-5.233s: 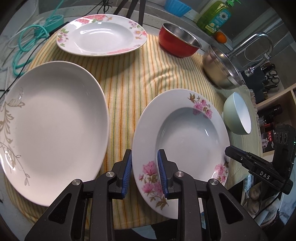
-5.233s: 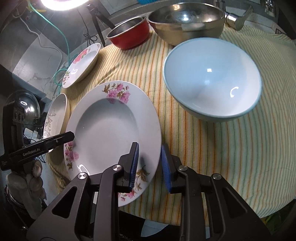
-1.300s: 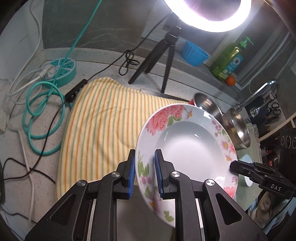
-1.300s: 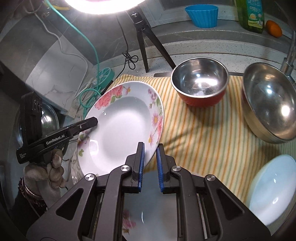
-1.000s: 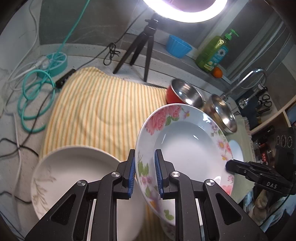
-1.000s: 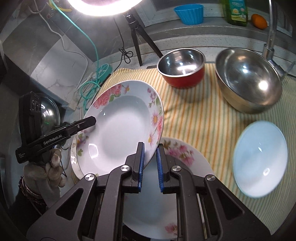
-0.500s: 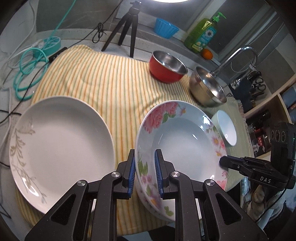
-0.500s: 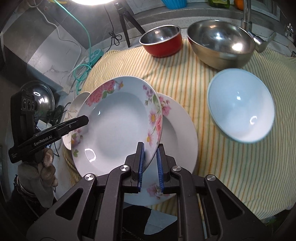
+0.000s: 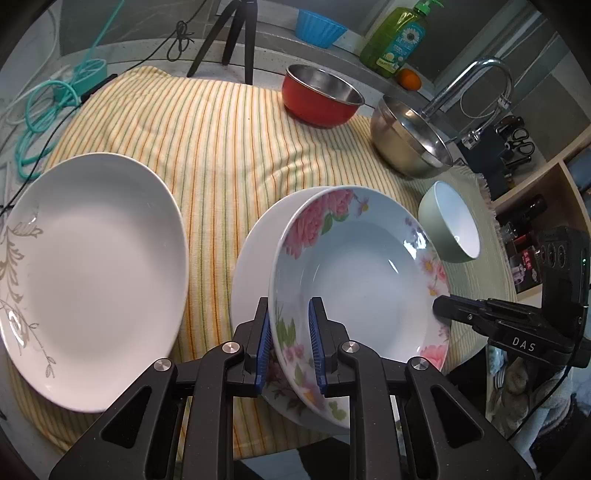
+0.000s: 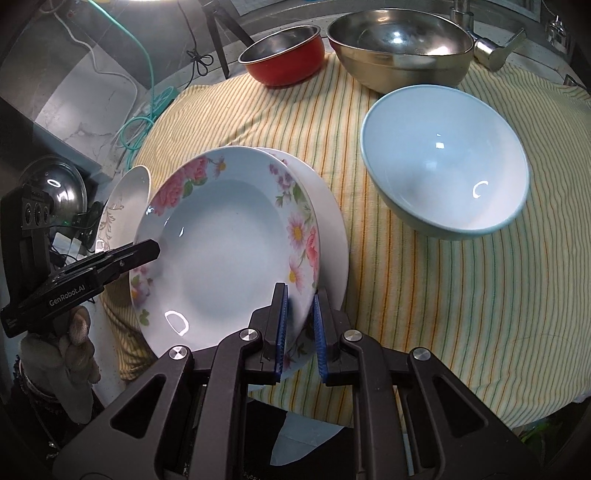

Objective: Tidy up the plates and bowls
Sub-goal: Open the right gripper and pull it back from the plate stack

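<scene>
Both grippers hold one deep floral plate (image 9: pixel 354 284) by opposite rims. My left gripper (image 9: pixel 290 330) is shut on its near-left rim; my right gripper (image 10: pixel 299 319) is shut on its right rim. The plate (image 10: pixel 225 251) sits tilted, just above or resting on a second floral plate (image 9: pixel 251 266) lying on the striped cloth; that lower plate's white rim (image 10: pixel 332 229) shows beneath. A large white plate with a grey leaf pattern (image 9: pixel 88 266) lies to the left. A pale green bowl (image 10: pixel 443 166), a red bowl (image 9: pixel 321 96) and a steel bowl (image 9: pixel 410 144) stand farther back and right.
The yellow striped cloth (image 9: pixel 207 125) covers the counter. Behind it stand a tripod (image 9: pixel 236 37), a blue cup (image 9: pixel 319 27), a green soap bottle (image 9: pixel 399 40) and a faucet (image 9: pixel 476 77). Teal cable (image 9: pixel 48 110) coils at the far left. The counter edge runs just below the plates.
Both grippers have carried the floral plate from high above the cloth's far end down and nearer, onto the second floral plate. The grip on it has not changed.
</scene>
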A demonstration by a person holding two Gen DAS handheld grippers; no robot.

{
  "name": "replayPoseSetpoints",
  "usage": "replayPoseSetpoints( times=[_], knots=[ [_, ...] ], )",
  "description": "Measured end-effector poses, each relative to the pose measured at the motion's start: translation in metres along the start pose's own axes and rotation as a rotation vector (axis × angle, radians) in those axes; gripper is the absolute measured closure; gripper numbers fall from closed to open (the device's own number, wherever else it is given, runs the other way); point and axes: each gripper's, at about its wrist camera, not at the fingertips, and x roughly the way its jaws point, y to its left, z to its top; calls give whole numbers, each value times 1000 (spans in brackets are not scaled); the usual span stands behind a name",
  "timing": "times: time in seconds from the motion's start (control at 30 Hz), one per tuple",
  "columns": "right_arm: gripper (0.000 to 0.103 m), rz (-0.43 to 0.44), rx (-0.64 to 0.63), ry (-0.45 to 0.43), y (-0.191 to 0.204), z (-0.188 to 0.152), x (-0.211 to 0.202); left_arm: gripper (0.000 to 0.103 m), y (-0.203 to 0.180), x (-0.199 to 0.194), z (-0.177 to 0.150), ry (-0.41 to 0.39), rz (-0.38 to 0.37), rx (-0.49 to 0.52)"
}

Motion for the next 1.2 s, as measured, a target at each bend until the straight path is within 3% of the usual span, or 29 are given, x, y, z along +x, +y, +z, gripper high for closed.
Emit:
replayPoseSetpoints(
  times=[0.37,0.7,0.9,0.97,1.03,1.2],
  knots=[
    [88,-33,-43,5,7,1,5,85,0,4,1,11,32,19],
    [72,-102,-124,-17,21,-1,6,81,-10,4,0,7,93,93],
    [72,-117,-140,-23,23,1,5,77,-9,4,2,2,92,81],
    [62,-113,-148,-48,24,0,-2,77,-8,3,3,-2,84,72],
    [44,-105,-153,-70,26,1,-9,77,-7,0,4,-14,79,64],
    [38,-99,-152,-142,30,5,-29,77,3,-24,9,-81,62,5]
  ],
)
